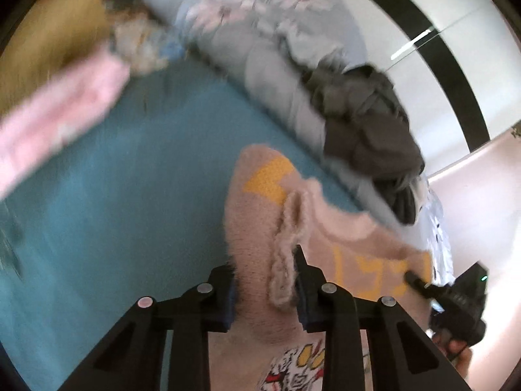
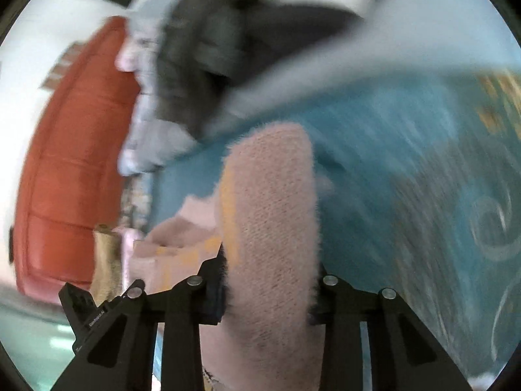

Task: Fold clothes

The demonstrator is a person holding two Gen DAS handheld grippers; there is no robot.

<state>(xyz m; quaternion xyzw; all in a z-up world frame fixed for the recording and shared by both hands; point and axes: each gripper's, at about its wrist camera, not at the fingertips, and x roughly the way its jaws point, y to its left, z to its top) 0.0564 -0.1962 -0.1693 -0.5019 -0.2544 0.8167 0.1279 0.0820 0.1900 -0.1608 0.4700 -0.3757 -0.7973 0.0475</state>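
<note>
A fuzzy pink sweater with yellow lettering hangs above the teal bed sheet. My left gripper is shut on a bunched part of the pink sweater. My right gripper is shut on another part of the same sweater, which fills the gap between its fingers. The right gripper also shows at the right edge of the left wrist view, holding the sweater's far edge. Both views are motion-blurred.
A pile of light blue and grey clothes and a dark grey garment lie along the bed's far side. A pink cloth lies at left. An orange-red headboard stands at left in the right wrist view.
</note>
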